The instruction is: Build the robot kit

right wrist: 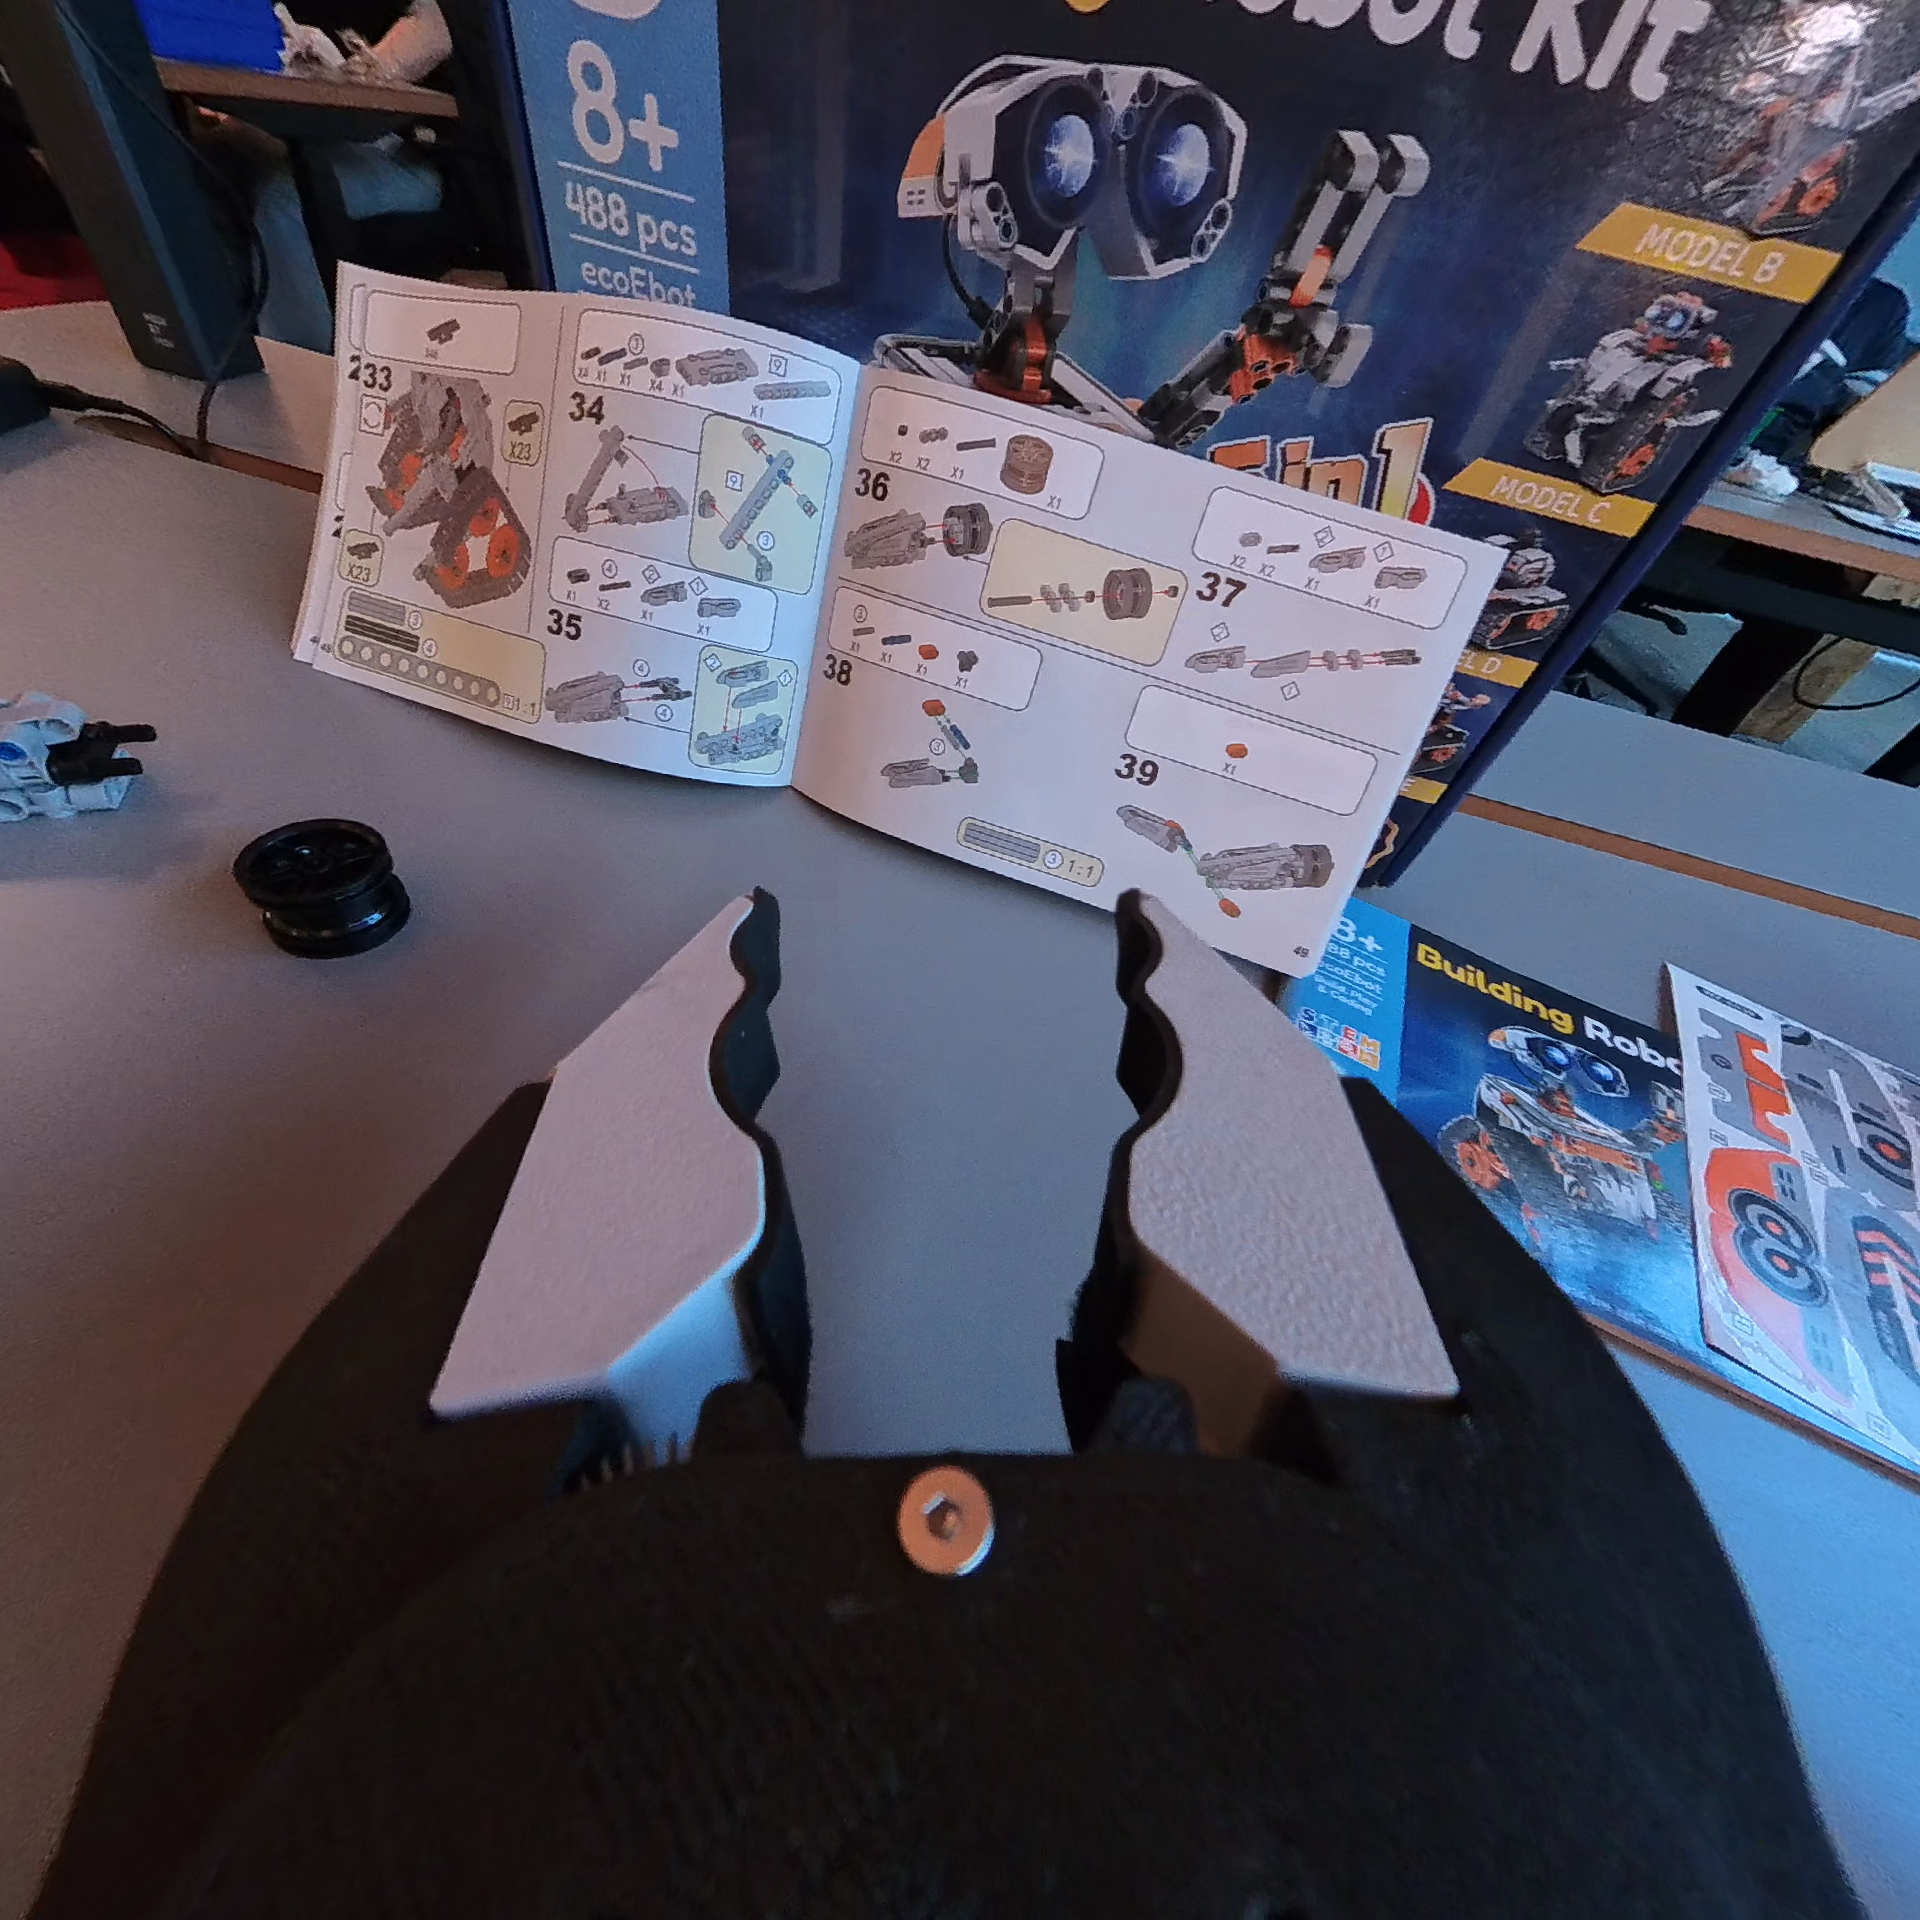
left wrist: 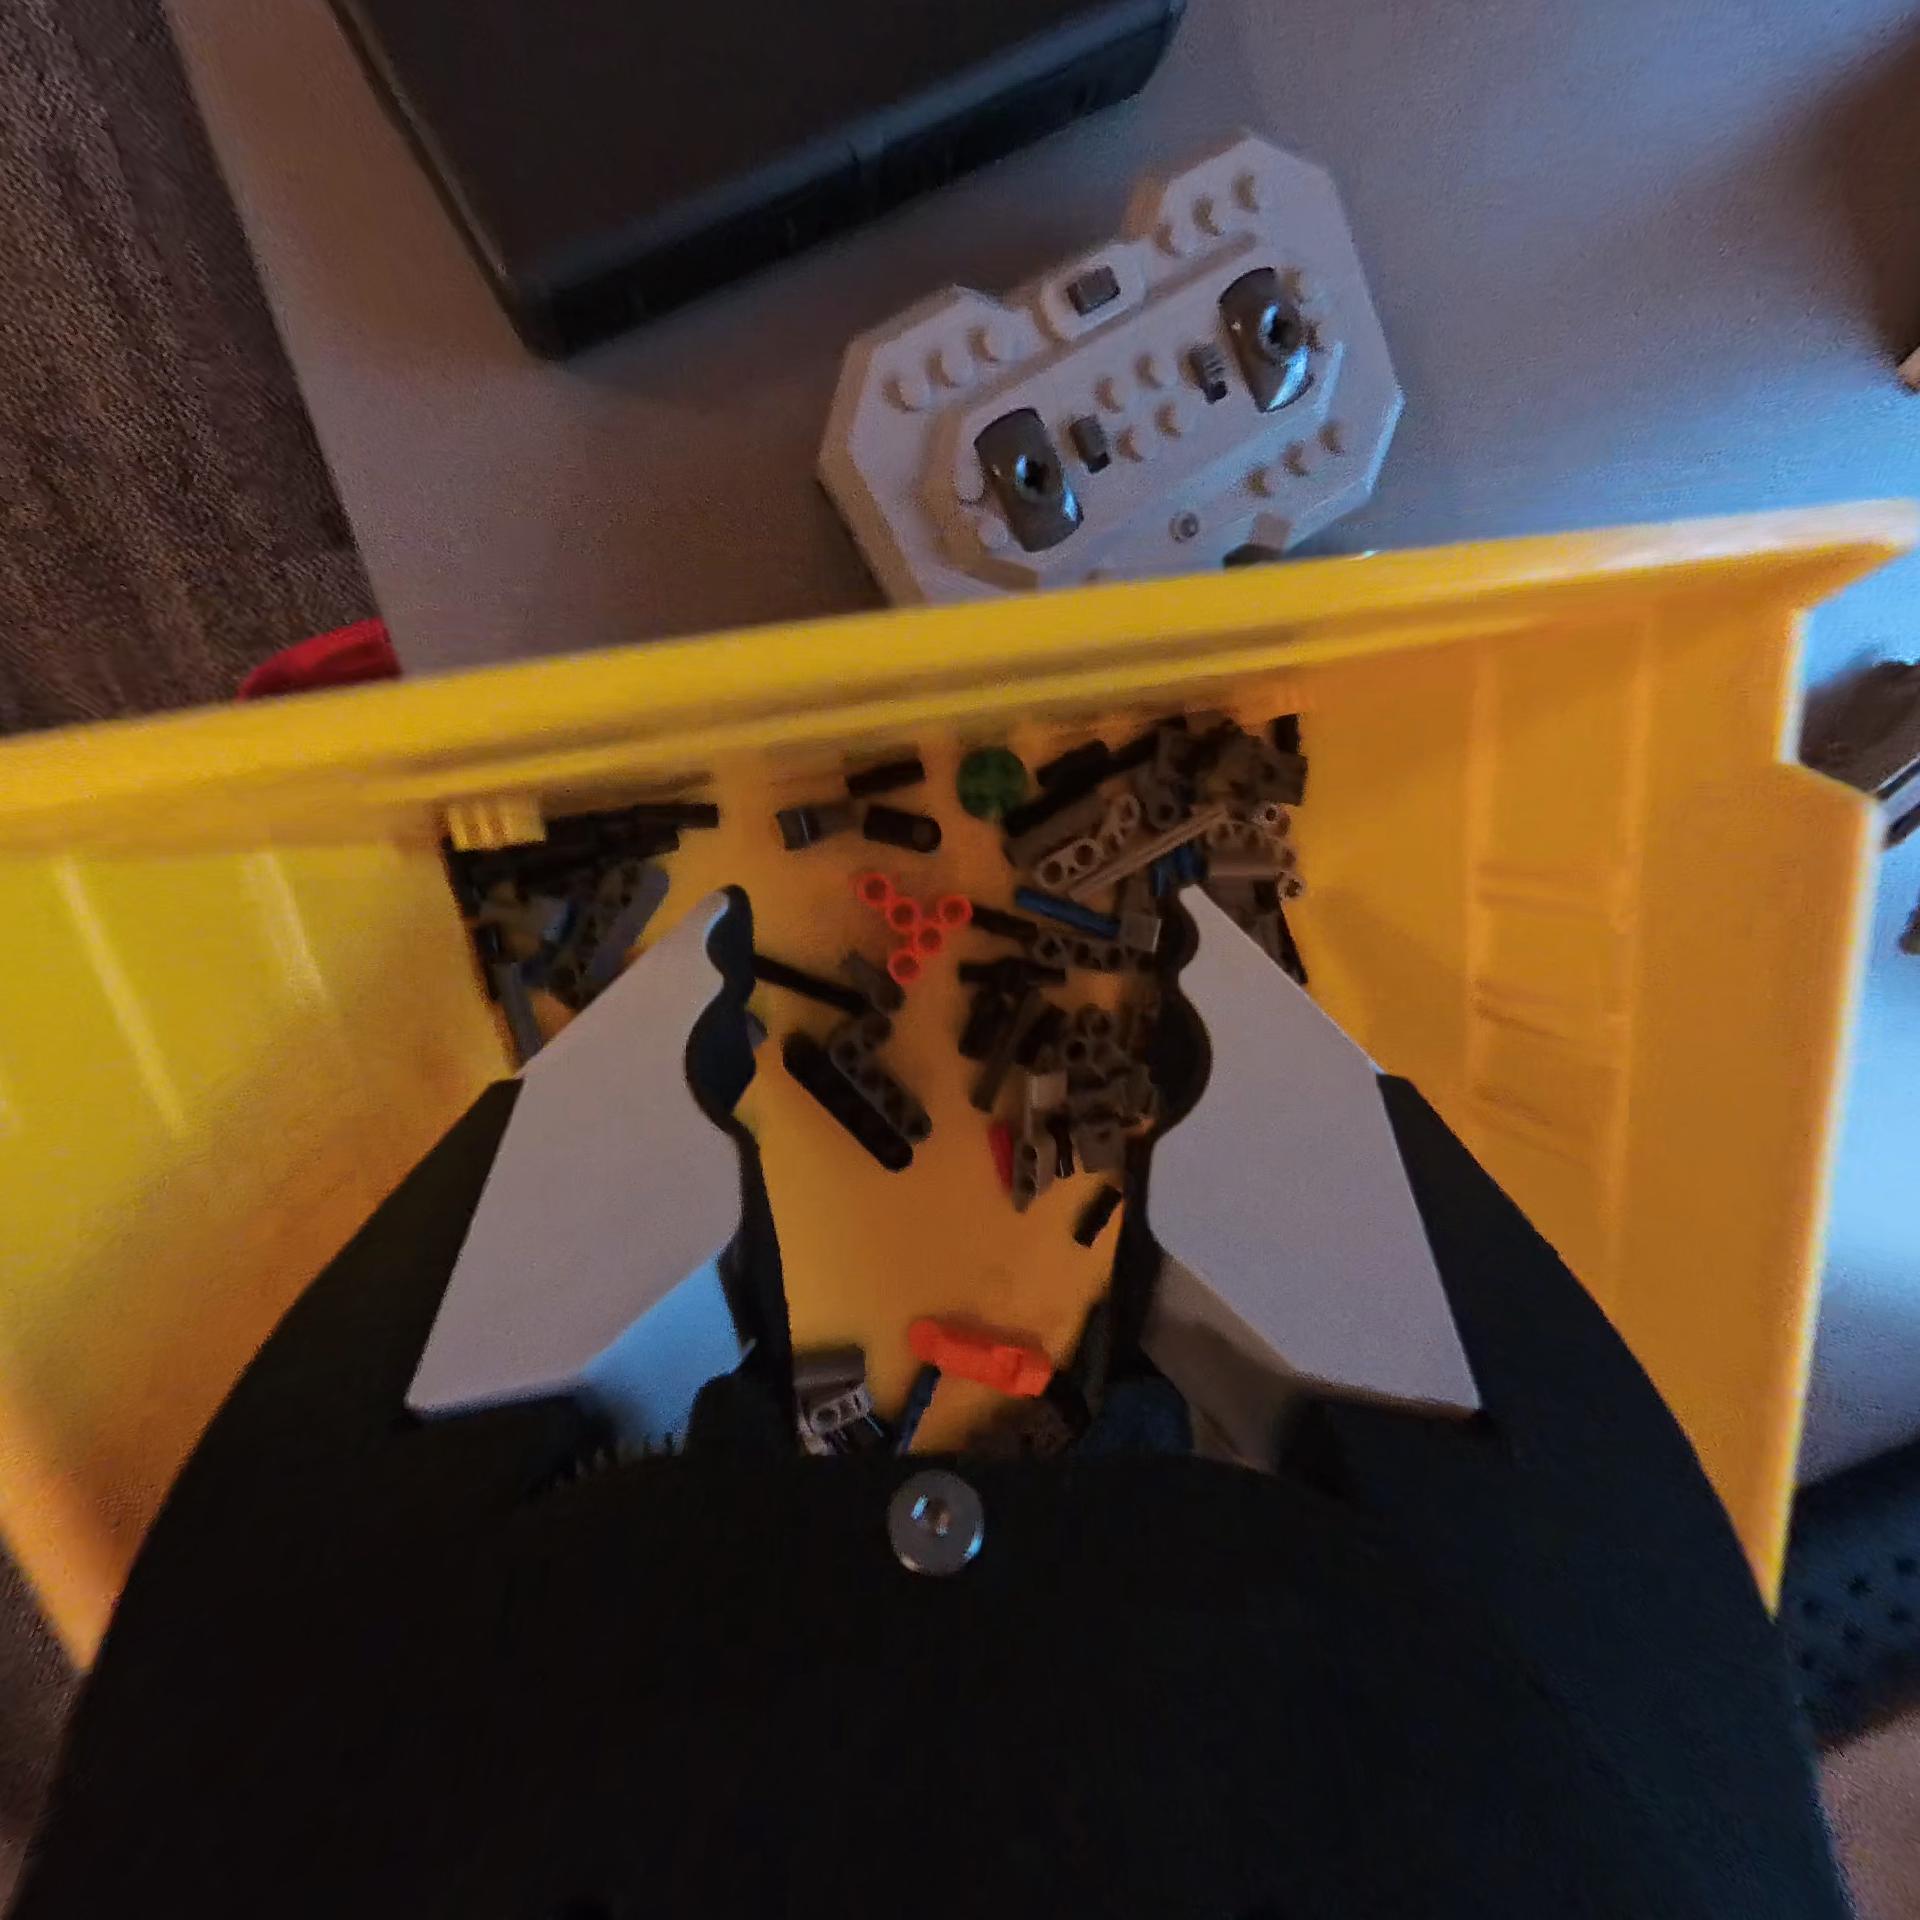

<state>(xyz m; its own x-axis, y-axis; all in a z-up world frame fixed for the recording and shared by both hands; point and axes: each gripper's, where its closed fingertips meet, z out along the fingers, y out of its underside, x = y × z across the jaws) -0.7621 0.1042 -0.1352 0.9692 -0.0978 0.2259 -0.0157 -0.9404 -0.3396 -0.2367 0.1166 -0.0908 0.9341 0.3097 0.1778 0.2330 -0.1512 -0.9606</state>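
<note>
My left gripper is open and empty, reaching down into a yellow bin. The bin holds several small black and grey building beams and pins, an orange angled beam, a green round piece and an orange part near the fingers' base. My right gripper is open and empty above the bare grey table. An open instruction booklet lies just beyond its fingertips. A black wheel sits to the left of the right gripper.
A white plate with metal nuts lies beyond the bin, next to a dark case. A large kit box stands behind the booklet. A second booklet and a sticker sheet lie at right. A small white-and-black assembly lies far left. Some 55 cm of space lies between my two pairs of fingers. Measured from the fingertips, the black wheel is 12 cm or so from the right gripper and 35 cm from the left.
</note>
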